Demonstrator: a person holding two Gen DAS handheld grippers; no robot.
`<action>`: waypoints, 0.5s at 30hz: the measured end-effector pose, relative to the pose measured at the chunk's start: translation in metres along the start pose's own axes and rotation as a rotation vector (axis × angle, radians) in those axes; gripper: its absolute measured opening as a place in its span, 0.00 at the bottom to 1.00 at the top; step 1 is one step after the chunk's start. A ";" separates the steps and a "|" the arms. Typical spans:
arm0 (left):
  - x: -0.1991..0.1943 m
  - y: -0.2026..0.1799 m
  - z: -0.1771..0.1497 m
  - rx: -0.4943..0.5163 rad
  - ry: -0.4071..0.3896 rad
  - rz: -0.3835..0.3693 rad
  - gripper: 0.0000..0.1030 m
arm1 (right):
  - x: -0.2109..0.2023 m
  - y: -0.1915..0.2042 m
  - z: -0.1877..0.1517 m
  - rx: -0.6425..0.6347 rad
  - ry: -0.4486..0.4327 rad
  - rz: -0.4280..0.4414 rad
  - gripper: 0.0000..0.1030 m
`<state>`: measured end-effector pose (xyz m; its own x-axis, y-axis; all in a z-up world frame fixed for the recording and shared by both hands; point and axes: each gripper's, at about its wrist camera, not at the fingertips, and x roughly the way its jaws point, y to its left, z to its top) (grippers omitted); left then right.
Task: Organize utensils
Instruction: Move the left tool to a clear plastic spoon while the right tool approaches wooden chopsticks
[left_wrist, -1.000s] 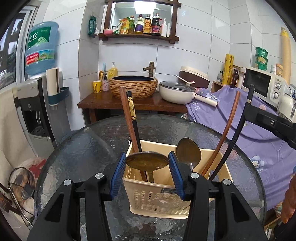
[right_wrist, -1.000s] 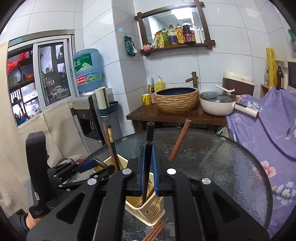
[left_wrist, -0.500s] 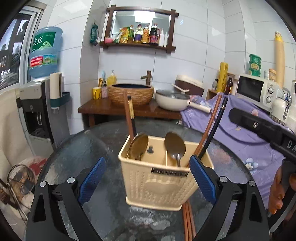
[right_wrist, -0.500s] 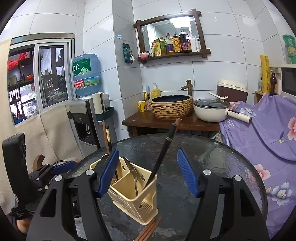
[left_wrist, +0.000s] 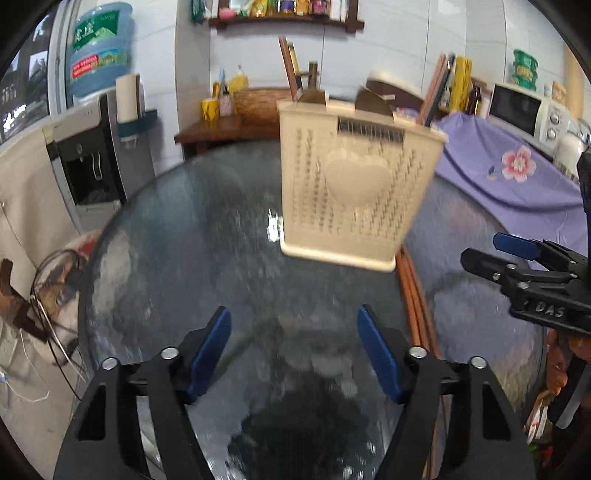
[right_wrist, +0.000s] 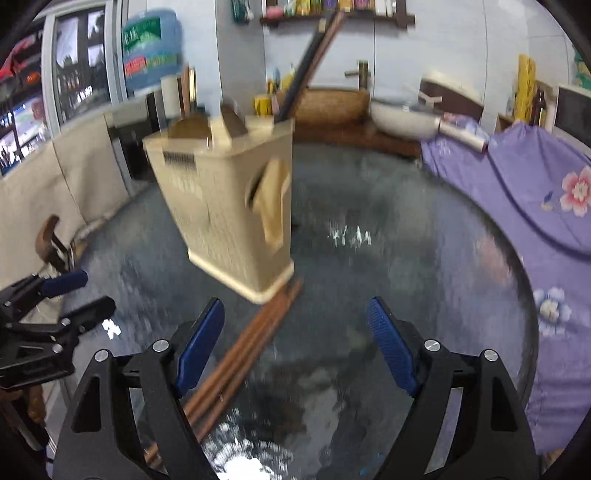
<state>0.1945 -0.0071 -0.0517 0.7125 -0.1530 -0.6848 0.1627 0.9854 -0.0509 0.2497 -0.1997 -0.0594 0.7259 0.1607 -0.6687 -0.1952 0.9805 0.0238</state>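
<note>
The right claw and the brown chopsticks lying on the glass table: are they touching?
Apart. The right wrist view shows the right claw opening, the chopsticks running beside its left pad, bare glass between.

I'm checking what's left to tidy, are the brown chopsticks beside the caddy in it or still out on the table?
Out. The brown chopsticks lie flat on the glass table, running from the caddy base toward the camera.
</note>
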 end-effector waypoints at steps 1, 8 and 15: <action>0.001 0.000 -0.006 -0.004 0.019 -0.008 0.62 | 0.006 0.002 -0.009 -0.007 0.025 -0.014 0.77; 0.001 -0.004 -0.033 -0.007 0.071 -0.034 0.59 | 0.017 0.015 -0.030 -0.007 0.084 0.012 0.73; 0.004 -0.012 -0.042 0.008 0.088 -0.047 0.59 | 0.024 0.032 -0.035 -0.059 0.125 -0.017 0.70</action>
<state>0.1668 -0.0160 -0.0842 0.6411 -0.1916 -0.7432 0.2001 0.9766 -0.0792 0.2370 -0.1681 -0.1007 0.6424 0.1257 -0.7560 -0.2248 0.9740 -0.0291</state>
